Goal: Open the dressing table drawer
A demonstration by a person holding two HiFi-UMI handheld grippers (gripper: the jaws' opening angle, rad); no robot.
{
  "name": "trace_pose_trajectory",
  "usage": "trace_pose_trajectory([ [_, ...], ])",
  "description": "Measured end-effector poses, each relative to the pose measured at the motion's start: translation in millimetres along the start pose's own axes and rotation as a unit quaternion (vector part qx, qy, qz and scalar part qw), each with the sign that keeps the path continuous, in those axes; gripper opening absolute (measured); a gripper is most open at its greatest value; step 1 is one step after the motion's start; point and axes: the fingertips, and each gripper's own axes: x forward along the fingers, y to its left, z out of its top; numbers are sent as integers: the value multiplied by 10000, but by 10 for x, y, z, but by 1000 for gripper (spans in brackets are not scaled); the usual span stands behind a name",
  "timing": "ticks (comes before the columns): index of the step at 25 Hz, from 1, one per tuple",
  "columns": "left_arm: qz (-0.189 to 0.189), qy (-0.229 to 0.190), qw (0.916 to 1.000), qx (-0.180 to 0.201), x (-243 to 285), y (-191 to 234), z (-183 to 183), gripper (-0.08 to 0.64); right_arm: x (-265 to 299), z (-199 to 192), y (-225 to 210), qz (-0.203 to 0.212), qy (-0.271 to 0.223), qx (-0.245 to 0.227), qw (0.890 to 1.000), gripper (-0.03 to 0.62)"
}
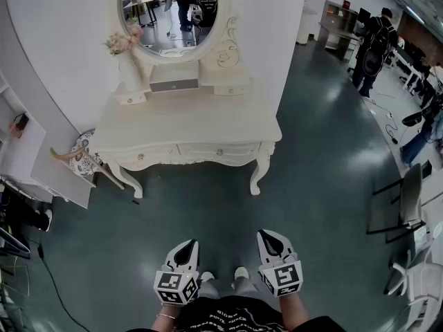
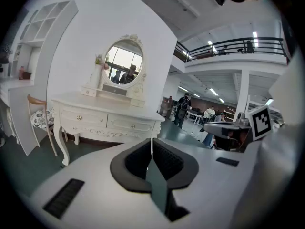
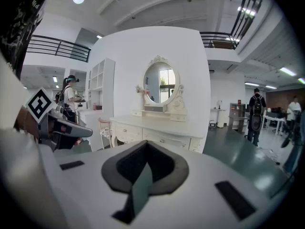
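- The left gripper and the right gripper hang side by side low in the head view. Each has its jaws pressed together with nothing between them.
- Both grippers are well short of the white counter, with a broad strip of bare green floor between their tips and its front edge.
- The left front drawer and the right front drawer sit in the counter's front face. Both are flush and closed, each with a small knob.
- The counter's back edge is against the white wall. There an oval mirror rises, with a vase of flowers at its left and a small box of drawers below the glass.
- Left of the counter, a wooden chair is close beside the curved front leg, and a white shelf unit hems that side further.
- To the right of the counter the floor runs open past its corner. A person stands far off there, and a black chair sits near the right edge.
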Motion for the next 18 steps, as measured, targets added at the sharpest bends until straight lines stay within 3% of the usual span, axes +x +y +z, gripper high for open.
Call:
trace_pose_trajectory([
  [5, 261, -288, 9989, 265, 53, -224, 130, 25, -114, 99, -220, 71, -226, -174, 9996, 8],
  [10, 196, -348, 9979, 505, 138, -577, 98, 25, -217, 2, -403, 153, -181, -175, 9996, 8],
  [18, 314, -446, 9978, 381, 246, -687, 136, 25, -240, -135, -490, 352, -63, 40, 9994, 9],
])
